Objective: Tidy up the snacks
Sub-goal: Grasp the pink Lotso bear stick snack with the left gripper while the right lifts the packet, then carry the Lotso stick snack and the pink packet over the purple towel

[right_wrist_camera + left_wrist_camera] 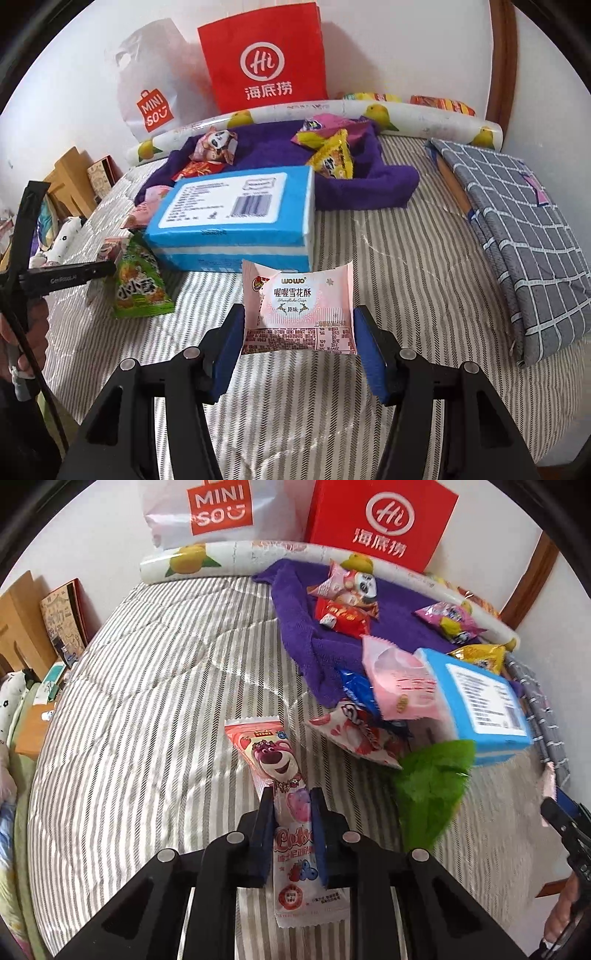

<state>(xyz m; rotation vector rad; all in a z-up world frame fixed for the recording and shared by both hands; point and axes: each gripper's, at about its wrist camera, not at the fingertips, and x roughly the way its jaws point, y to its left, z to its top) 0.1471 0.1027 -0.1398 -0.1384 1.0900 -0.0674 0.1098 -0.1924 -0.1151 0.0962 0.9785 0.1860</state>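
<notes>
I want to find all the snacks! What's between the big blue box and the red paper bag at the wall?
In the right wrist view, a purple towel lies there, holding snack packets, with a lemon-print roll behind it.

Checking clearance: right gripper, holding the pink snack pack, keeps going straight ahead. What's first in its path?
Most likely the blue box, lying just beyond the pink snack pack that the right gripper holds. Only striped bedding shows between them, though depth is hard to judge.
</notes>
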